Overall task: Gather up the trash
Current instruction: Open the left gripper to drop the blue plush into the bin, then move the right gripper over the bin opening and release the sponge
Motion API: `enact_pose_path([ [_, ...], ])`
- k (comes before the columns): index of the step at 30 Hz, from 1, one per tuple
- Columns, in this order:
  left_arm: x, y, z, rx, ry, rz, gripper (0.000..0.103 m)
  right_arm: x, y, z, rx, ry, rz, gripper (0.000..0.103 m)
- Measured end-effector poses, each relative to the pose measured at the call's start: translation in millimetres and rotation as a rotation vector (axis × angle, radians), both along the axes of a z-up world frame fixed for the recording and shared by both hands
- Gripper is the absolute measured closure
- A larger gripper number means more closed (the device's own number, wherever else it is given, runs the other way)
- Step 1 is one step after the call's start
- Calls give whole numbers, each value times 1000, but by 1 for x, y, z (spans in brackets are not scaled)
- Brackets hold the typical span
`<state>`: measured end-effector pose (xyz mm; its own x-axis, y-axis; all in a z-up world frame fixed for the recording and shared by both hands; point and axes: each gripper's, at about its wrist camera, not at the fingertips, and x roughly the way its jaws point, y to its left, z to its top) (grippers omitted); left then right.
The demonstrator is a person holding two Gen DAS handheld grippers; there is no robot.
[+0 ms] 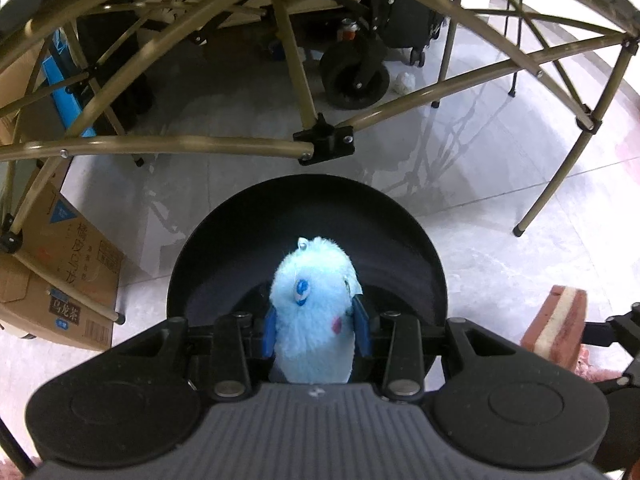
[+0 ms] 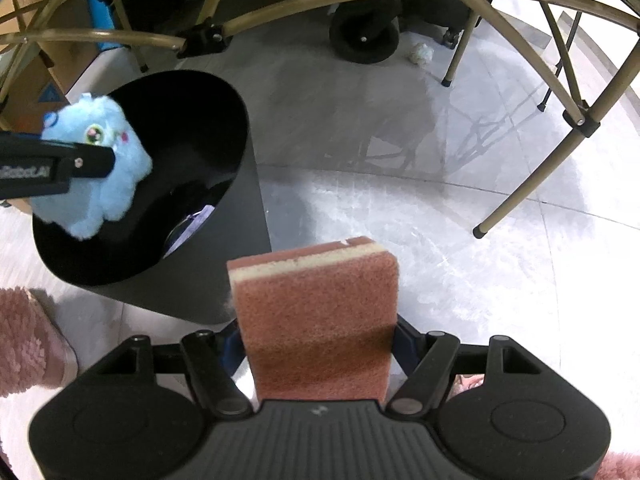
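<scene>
L tool (image 1: 316,330) is clamped on a light-blue plush toy (image 1: 314,320), held right over the mouth of the black bin (image 2: 224,132) on the tiled floor (image 2: 400,208). R tool (image 2: 316,352) is clamped on a reddish sponge (image 2: 316,320), just beside the bin, not over it. Something pale lies inside the bin. Crumpled white scrap (image 2: 420,54) sits well apart, near a black wheel (image 2: 362,40).

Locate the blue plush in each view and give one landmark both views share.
Left wrist: blue plush at lower centre, clamped in the left gripper over the bin.
Right wrist: plush at left, over the bin's mouth.
Shared landmark: black wheel.
</scene>
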<state>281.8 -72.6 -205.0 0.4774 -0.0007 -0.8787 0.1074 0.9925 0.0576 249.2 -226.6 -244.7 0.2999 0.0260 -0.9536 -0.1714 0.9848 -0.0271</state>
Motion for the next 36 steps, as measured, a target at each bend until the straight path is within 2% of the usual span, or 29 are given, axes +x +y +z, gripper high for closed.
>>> enact_pose_path([
  [3, 4, 3, -6, 16, 40, 28, 59, 0, -2, 3, 3, -22, -7, 32],
  [4, 5, 4, -7, 15, 54, 37, 46, 0, -2, 3, 4, -27, -10, 32],
  [5, 6, 5, -8, 13, 61, 46, 37, 1, -3, 4, 5, -32, -13, 32],
  [6, 6, 7, -7, 13, 64, 57, 18, 1, -3, 4, 6, -35, -14, 32],
  [7, 7, 8, -7, 15, 63, 67, 7, 2, -3, 5, 8, -38, -14, 32],
  [10, 6, 10, -3, 18, 57, 80, 0, 2, -3, 5, 8, -44, -13, 32],
  [14, 7, 10, -6, 40, 92, 84, 0, 3, -2, 5, 6, -47, -14, 32],
  [36, 4, 14, -9, 47, 210, 77, 0, 3, 3, 4, -11, -48, -1, 32],
])
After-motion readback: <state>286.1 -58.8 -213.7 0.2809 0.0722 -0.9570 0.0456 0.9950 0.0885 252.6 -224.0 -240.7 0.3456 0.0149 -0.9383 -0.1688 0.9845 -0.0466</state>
